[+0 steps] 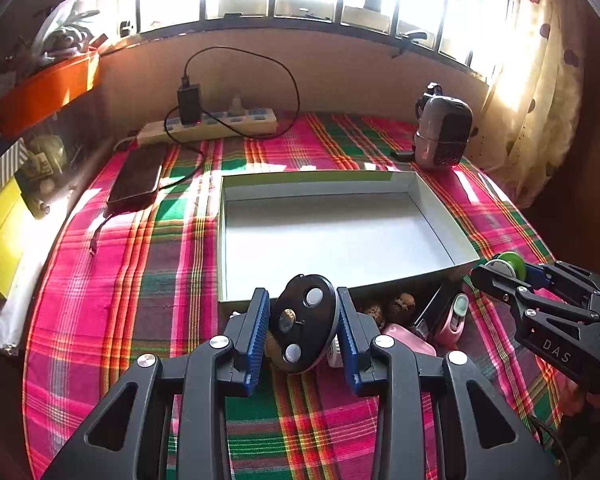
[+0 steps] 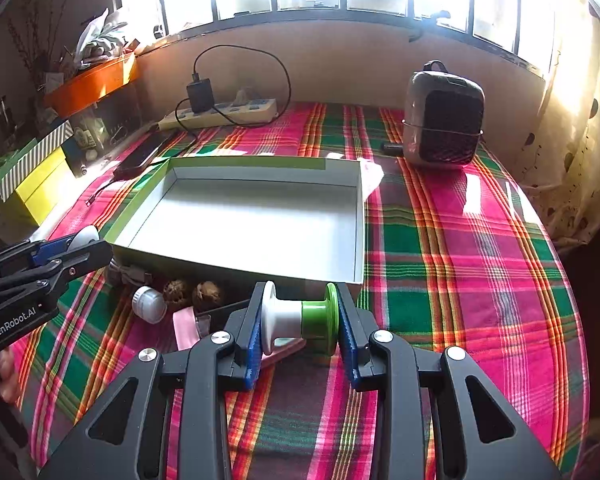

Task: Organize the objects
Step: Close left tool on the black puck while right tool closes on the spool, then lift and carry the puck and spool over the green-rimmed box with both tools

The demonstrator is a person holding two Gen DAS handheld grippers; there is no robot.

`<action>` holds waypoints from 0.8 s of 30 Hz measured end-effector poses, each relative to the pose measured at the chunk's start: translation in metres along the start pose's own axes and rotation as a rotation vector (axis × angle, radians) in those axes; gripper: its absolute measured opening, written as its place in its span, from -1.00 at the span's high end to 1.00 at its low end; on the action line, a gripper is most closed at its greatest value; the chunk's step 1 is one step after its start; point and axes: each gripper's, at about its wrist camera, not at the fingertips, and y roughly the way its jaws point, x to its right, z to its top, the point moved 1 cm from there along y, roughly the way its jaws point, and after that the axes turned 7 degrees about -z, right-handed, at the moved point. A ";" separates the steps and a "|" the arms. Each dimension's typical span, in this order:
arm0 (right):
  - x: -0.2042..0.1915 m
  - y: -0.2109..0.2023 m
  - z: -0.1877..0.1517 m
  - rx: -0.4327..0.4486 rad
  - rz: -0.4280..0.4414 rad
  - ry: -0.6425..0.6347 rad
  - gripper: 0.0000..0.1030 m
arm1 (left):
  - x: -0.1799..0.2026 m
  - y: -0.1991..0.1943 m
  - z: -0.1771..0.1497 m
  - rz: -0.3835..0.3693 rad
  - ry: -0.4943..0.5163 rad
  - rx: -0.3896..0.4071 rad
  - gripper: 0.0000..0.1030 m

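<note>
Left gripper (image 1: 303, 326) pinching black disc (image 1: 304, 322), right gripper (image 2: 299, 326) pinching green-white spool (image 2: 300, 318) (end-on, seemingly shallow); risk: slipping short of box (image 1: 440, 216).

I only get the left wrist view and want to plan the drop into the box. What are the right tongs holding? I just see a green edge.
Observer: A spool, half white and half green, clamped end to end in the right tongs.
Operator: Is anything hidden behind my black disc?
Observer: A white ribbed cap lies on the cloth beside the walnuts.
Operator: And past the far right corner of the box?
Observer: A pale pink scrap pokes out against the outside of that corner.
</note>
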 end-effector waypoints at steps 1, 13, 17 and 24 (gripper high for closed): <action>-0.001 0.001 0.004 0.001 0.007 -0.003 0.36 | 0.000 0.002 0.003 -0.006 0.000 -0.004 0.41; -0.006 0.040 0.047 -0.017 0.050 -0.014 0.36 | -0.011 0.040 0.033 -0.010 -0.008 -0.032 0.65; -0.009 0.057 0.057 -0.032 0.045 -0.019 0.36 | -0.013 0.054 0.041 -0.004 0.005 -0.044 0.65; -0.007 0.073 0.067 -0.049 0.056 -0.008 0.36 | -0.019 0.064 0.044 -0.015 -0.007 -0.057 0.65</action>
